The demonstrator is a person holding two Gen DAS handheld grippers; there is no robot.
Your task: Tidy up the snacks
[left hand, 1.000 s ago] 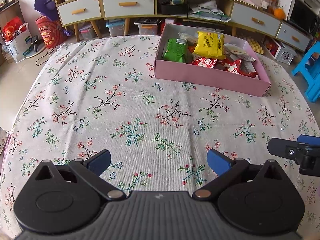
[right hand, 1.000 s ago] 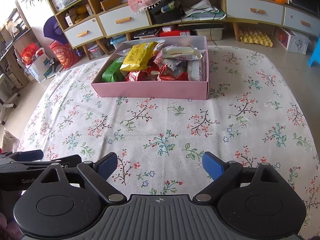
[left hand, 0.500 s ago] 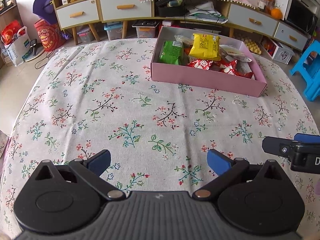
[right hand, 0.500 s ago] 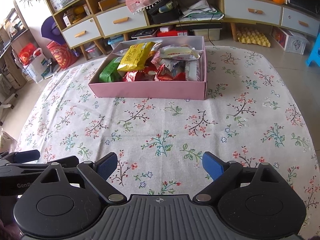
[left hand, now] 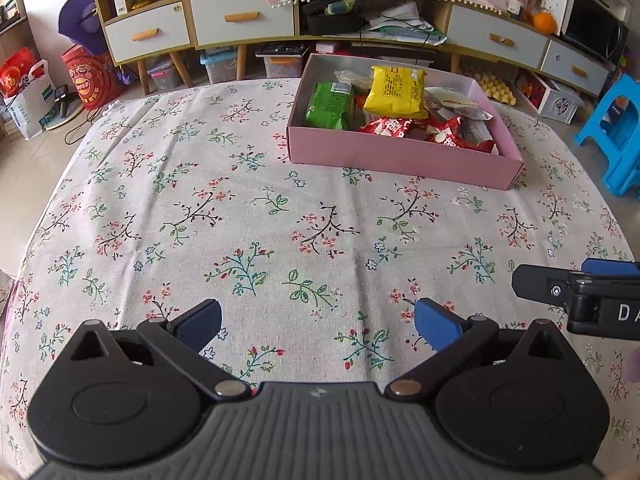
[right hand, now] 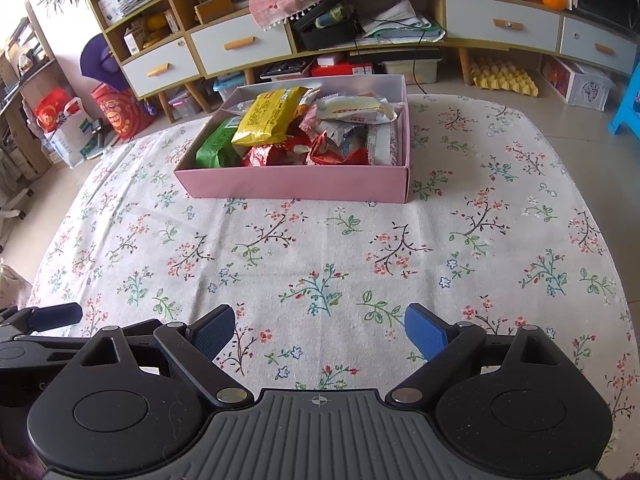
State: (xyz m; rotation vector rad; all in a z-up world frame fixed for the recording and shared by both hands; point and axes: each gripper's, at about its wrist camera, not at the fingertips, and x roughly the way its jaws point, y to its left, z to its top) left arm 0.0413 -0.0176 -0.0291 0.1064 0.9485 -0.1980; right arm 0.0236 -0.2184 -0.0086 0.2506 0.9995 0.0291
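A pink box [left hand: 400,156] [right hand: 296,186] stands at the far side of the floral tablecloth, filled with several snack packets: a yellow pack [left hand: 396,92] [right hand: 268,116], a green pack [left hand: 330,106] [right hand: 216,148], red wrappers [left hand: 424,130] [right hand: 304,152] and a white bar [right hand: 354,109]. My left gripper [left hand: 318,322] hovers open over the near part of the cloth, with nothing between its blue pads. My right gripper [right hand: 320,332] is open too, beside it and well short of the box. Each one shows at the edge of the other's view.
The floral tablecloth [left hand: 240,208] [right hand: 320,248] covers the whole table. Behind the table runs a low cabinet with drawers [left hand: 240,20] [right hand: 240,46], with storage bins and bags on the floor. A blue stool [left hand: 616,128] stands at the right.
In the left wrist view the box and cloth have slid a little lower and to the left. The right wrist view is nearly unchanged. Both grippers stay open.
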